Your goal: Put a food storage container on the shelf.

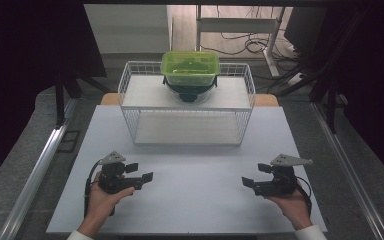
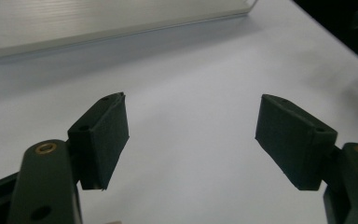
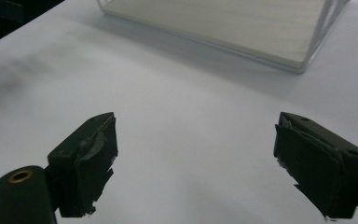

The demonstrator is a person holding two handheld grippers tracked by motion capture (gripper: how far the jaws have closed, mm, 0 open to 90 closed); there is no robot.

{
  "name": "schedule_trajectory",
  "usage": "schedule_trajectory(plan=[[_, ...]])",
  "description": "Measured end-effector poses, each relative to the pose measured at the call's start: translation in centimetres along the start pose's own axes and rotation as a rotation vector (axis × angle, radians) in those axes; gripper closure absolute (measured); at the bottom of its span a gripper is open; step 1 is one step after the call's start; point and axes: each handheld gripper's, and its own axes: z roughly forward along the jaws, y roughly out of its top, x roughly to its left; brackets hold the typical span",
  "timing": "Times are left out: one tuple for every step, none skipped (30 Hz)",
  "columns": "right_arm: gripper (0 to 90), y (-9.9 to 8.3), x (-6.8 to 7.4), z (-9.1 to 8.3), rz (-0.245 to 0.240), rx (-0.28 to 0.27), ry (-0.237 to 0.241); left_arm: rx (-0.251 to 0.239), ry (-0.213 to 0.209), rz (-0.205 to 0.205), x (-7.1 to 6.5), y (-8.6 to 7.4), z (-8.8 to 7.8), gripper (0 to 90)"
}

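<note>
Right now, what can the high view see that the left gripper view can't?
The high view takes in the green container sitting on top of the white wire rack, a bowl under the container, both hands, and the right gripper. The left gripper view looks close up along its own two black pads, standing wide apart with nothing between them. Both show the left gripper, the white table and the rack's bottom shelf.

A translucent lime-green container (image 1: 190,68) sits on a white wire rack (image 1: 130,82). The counter (image 1: 190,190) is pale white; both tongs are black.
</note>
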Motion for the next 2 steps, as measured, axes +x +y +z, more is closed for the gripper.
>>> schedule_trajectory(plan=[[11.7, -0.04, -0.08, 0.04, 0.002, -0.004, -0.009, 0.001, 0.001, -0.004, 0.09, -0.03, 0.07, 24.6], [12.1, -0.09, -0.16, 0.04, 0.006, -0.005, -0.014, 0.004, 0.003, -0.003, 0.14, -0.03, 0.14, 24.4]])
